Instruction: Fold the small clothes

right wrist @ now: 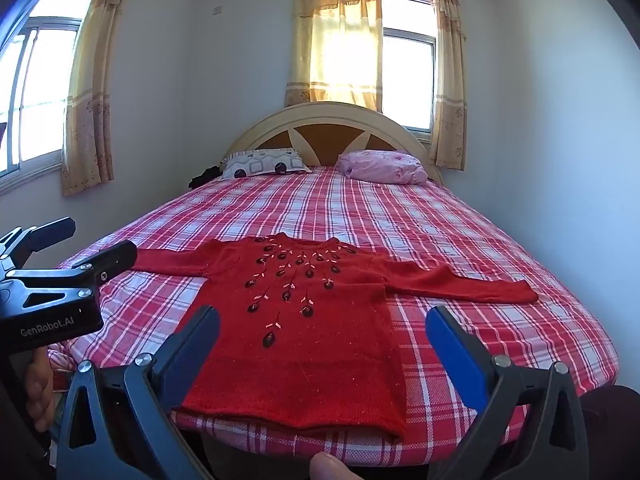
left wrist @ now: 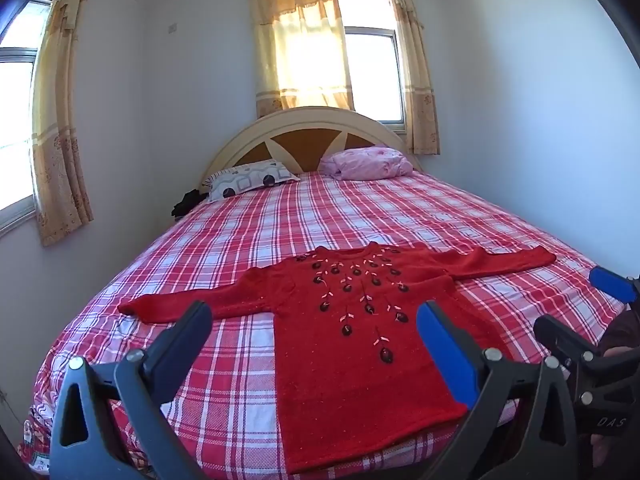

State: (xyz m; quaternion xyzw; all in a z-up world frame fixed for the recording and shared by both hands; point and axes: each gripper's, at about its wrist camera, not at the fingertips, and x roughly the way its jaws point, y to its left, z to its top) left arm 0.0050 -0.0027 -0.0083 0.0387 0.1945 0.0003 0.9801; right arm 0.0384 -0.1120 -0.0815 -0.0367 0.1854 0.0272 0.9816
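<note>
A small red knitted sweater (left wrist: 360, 344) (right wrist: 296, 336) with dark bead flowers on its chest lies flat and face up on the checked bed sheet (left wrist: 320, 216), both sleeves stretched out sideways, hem toward me. My left gripper (left wrist: 314, 320) hovers above the bed's near edge, open wide, nothing between its fingers; the sweater's body shows in the gap. My right gripper (right wrist: 324, 324) is likewise open and empty, held short of the hem. In the right wrist view the left gripper (right wrist: 76, 248) appears at the left; in the left wrist view the right gripper (left wrist: 576, 304) appears at the right edge.
The bed (right wrist: 440, 240) fills the room, with a curved headboard (left wrist: 312, 136). A patterned pillow (left wrist: 248, 180) and a pink pillow (left wrist: 368, 164) lie at its head. A dark bundle (left wrist: 186, 202) sits at the far left edge. Curtained windows stand behind and left. A fingertip (right wrist: 328, 466) shows at the bottom.
</note>
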